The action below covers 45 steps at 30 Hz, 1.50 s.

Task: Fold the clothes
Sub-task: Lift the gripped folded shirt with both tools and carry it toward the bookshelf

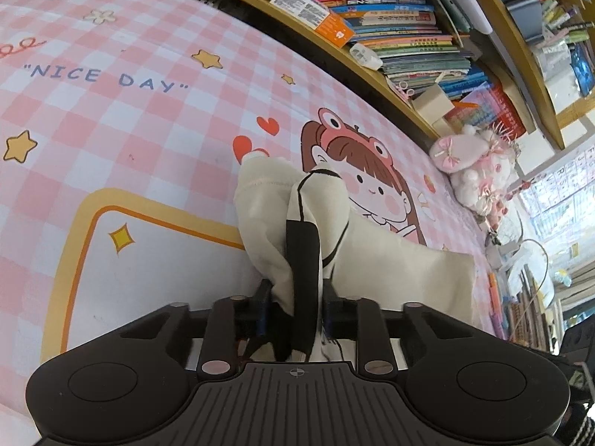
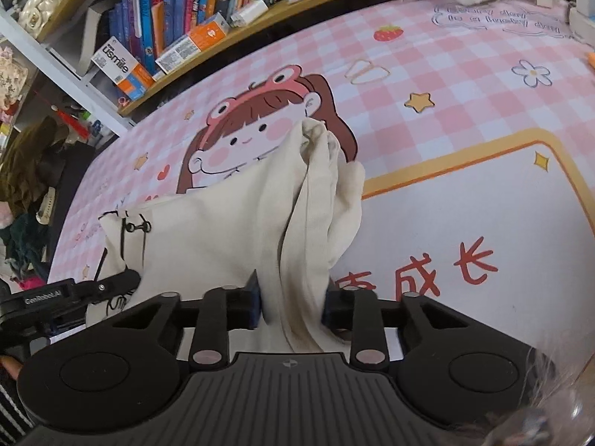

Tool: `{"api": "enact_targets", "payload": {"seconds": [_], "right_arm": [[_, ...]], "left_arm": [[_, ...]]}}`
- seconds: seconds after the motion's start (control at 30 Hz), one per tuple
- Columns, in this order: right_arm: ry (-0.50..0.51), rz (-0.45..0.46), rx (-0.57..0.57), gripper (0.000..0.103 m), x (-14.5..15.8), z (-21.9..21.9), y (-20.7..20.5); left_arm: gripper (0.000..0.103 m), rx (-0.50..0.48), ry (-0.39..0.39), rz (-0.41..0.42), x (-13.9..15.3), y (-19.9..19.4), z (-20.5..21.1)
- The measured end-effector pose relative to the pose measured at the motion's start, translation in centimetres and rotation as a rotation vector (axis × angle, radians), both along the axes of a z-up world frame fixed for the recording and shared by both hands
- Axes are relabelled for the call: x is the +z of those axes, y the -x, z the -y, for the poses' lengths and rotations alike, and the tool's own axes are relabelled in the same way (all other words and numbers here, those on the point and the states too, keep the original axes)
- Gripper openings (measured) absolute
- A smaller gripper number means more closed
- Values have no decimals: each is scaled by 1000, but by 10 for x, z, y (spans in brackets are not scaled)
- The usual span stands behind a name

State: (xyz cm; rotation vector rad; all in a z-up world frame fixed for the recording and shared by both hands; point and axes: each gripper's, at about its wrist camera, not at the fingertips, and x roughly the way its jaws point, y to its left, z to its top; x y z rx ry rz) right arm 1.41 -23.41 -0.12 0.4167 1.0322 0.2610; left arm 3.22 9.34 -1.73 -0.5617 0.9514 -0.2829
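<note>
Nearest, a bunched fold of a cream garment (image 1: 267, 223) with black trim is seen clamped between the narrowed jaws of the left hand-held gripper (image 1: 296, 297), a black band of the fabric running straight down through the gap. Likewise, a gathered cream fold of the same garment is pinched by the right hand-held gripper (image 2: 291, 299), its jaws drawn in on the cloth. From both grips the garment is raised off the worktop (image 1: 111, 119) and hangs between the two tools; in the right wrist view its flat panel spreads toward the left hand-held gripper, where thin black line markings are seen on the fabric. Beneath it, the worktop is covered by a pink-and-white checked mat (image 2: 465, 74) printed with a cartoon girl in a frog hat (image 2: 253, 126), stars, hearts and the words "NICE DAY". Farther back, a wooden bookshelf (image 1: 372, 74) packed with colourful books (image 1: 390, 18) is set along the edge, and a pink-and-white plush toy (image 1: 472, 160) is placed at the far end of the mat.
</note>
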Motion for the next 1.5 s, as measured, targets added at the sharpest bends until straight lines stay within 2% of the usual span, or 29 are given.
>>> {"api": "enact_targets", "payload": {"seconds": [0.27,0.53,0.67,1.03,1.5], "right_arm": [[13,71,31,21,22,-7,-2],[24,141,60,20,45,-15,-6],[22,145,67,20,48,-17,-19],[42,160,85,20,46,-25,-71],[53,222,85,20,36,-36,-156]], "left_arm": [[15,-13,-16,71,20,2,-1],[15,-4,25,118,35,-7,-11],[15,-11,31,124,38,-19,-13],[15,-23,17,135,38,-67,-18],[15,-18,10,189,37,-153,-29]]}}
